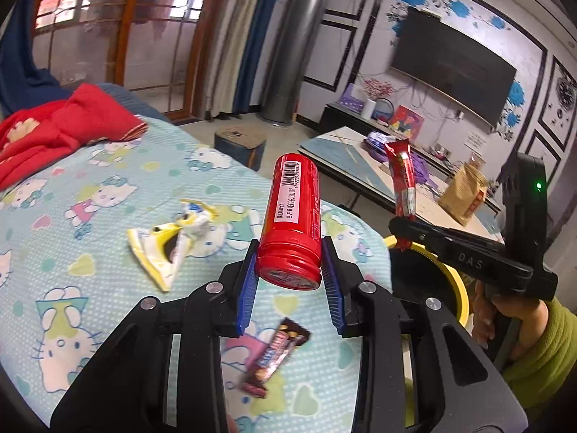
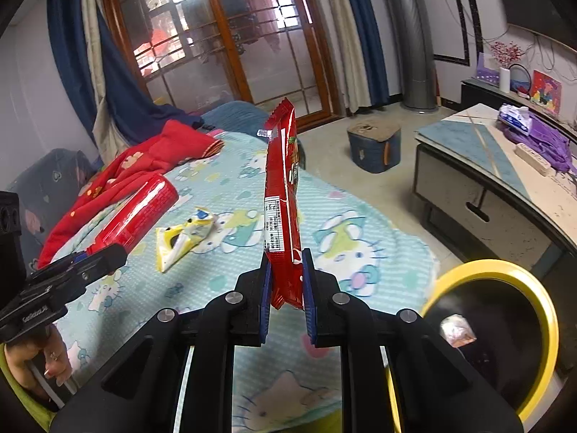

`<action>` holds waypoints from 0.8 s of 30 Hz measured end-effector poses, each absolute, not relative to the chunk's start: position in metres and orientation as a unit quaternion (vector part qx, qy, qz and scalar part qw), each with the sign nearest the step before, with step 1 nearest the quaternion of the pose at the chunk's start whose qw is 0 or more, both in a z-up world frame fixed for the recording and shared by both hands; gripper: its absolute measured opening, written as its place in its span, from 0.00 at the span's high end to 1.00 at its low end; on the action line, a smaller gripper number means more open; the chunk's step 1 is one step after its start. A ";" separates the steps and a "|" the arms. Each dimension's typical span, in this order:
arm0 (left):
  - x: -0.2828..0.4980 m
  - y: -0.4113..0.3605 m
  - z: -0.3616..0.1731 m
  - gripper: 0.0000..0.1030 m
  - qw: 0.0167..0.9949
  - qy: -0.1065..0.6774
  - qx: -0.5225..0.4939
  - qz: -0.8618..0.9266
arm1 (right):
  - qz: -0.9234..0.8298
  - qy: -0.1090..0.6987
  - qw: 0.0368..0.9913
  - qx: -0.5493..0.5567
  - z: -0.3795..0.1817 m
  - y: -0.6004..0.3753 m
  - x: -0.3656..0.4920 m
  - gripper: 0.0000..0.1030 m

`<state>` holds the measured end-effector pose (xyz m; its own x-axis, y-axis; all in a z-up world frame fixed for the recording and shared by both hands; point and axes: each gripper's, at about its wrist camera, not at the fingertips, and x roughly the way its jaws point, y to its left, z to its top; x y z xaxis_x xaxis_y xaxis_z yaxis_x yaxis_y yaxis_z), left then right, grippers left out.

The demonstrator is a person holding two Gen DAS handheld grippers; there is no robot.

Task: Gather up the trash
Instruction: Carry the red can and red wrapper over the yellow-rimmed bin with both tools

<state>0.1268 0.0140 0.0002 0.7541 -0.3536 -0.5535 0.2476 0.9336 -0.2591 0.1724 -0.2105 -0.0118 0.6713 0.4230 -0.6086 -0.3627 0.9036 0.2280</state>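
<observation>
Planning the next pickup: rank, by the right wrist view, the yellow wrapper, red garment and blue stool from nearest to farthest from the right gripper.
1. yellow wrapper, on the bedsheet, left of the right gripper.
2. red garment, farther left, up the bed.
3. blue stool, on the floor beyond the bed.

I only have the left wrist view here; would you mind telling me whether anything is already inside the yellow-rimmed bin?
Observer: Yes, the right wrist view looks into the bin; one crumpled pale wrapper lies inside.
Operator: Thank you. How is the right gripper holding its packet?
Observer: The right gripper clamps the red packet near its lower end, so it stands upright.
Operator: Is that packet over the bin?
Observer: No, it is above the bedsheet, left of the bin.
</observation>
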 end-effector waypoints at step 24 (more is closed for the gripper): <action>0.124 -0.066 -0.008 0.75 0.914 0.321 -0.046 -0.244 | 0.143 0.342 0.927 0.051 -0.023 -0.303 0.148 0.85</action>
